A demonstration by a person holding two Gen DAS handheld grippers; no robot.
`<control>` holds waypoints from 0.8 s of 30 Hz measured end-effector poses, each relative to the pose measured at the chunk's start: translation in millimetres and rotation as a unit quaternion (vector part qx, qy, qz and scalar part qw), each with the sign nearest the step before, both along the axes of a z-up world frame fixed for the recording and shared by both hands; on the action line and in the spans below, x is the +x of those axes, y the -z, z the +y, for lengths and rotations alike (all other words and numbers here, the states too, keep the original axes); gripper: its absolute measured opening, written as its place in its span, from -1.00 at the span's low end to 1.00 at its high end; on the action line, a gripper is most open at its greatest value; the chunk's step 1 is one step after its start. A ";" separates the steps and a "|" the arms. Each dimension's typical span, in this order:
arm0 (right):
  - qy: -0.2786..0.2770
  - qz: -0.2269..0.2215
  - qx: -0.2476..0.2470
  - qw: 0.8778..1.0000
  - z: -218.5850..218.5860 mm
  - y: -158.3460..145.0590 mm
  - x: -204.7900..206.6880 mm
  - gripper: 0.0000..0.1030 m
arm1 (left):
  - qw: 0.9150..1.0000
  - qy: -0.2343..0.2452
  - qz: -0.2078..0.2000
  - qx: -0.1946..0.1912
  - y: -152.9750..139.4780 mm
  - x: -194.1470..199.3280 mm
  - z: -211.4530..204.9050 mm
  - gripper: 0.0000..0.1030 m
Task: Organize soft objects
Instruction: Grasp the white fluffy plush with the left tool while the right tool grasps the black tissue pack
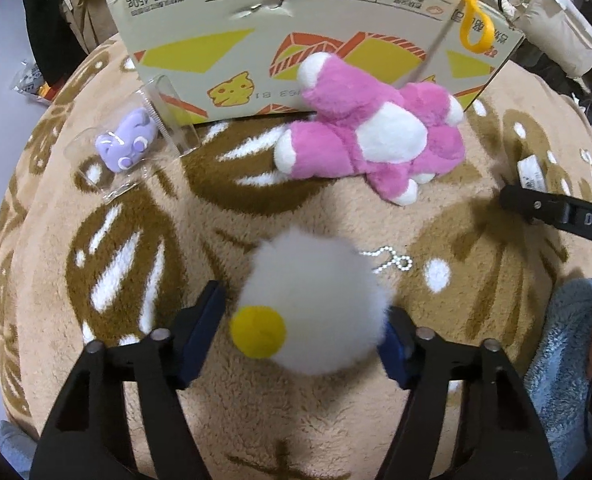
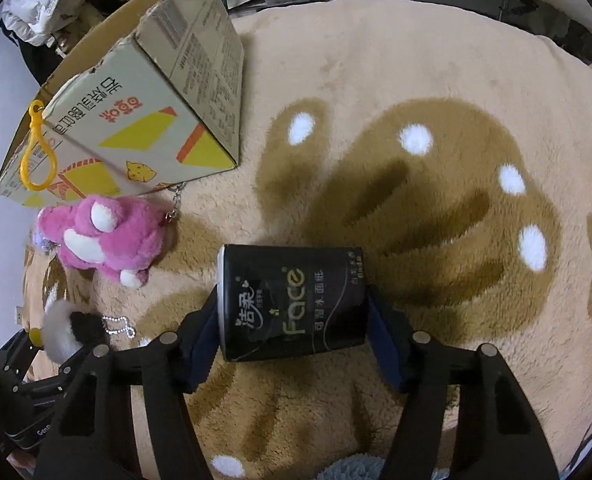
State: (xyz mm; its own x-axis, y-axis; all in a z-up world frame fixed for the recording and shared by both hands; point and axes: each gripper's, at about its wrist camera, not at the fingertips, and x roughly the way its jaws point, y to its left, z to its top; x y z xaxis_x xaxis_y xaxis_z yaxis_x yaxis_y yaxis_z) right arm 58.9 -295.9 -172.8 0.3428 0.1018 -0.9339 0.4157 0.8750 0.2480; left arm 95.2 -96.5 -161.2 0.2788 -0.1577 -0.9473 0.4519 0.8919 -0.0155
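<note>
1. Between the left gripper's [image 1: 302, 332] fingers sat a white pom-pom [image 1: 316, 304] with a yellow dot; the right pad touched its fluff, the left pad stood just clear, so whether it was truly gripped could not be told.
2. Clamped in the right gripper [image 2: 292, 312] was a black "Face" tissue pack [image 2: 292, 300], pinched on both sides over the plush rug [image 2: 416, 80].
3. Judging by the layout, little sorting seemed finished: a pink plush bear [image 1: 368, 136] lay on the rug against the cardboard box [image 1: 296, 40], and a purple toy in a clear wrapper [image 1: 126, 144] lay near it, both outside.
4. Nothing could be seen inside the box; its interior was hidden in both views.
5. A yellow plastic clip [image 1: 474, 20] hung over the box edge, its strap blurred, so its attachment was unclear.
6. A bead chain [image 1: 392, 262] lay beside the pom-pom.
</note>
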 end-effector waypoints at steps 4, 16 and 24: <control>0.000 0.000 0.000 1.000 -0.7 0.8 0.9 0.35 | 1.000 0.003 -0.010 0.002 -1.2 -1.4 -3.4 0.26; -0.011 -0.012 -0.021 1.000 14.9 -9.3 -0.4 0.32 | 0.999 0.026 -0.002 -0.023 -5.7 -2.3 -5.6 -0.31; -0.027 -0.039 -0.054 0.997 32.8 -27.4 -3.4 0.30 | 0.998 0.035 -0.043 -0.017 -19.6 -13.3 -7.5 -0.35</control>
State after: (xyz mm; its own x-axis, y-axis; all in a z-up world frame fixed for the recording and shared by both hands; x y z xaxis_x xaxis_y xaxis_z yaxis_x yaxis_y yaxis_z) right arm 55.5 -263.2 -145.5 0.4122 0.0215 -0.9108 0.3511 0.9188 0.1806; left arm 81.9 -104.1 -141.5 0.3457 -0.2121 -0.9141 0.5143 0.8576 -0.0045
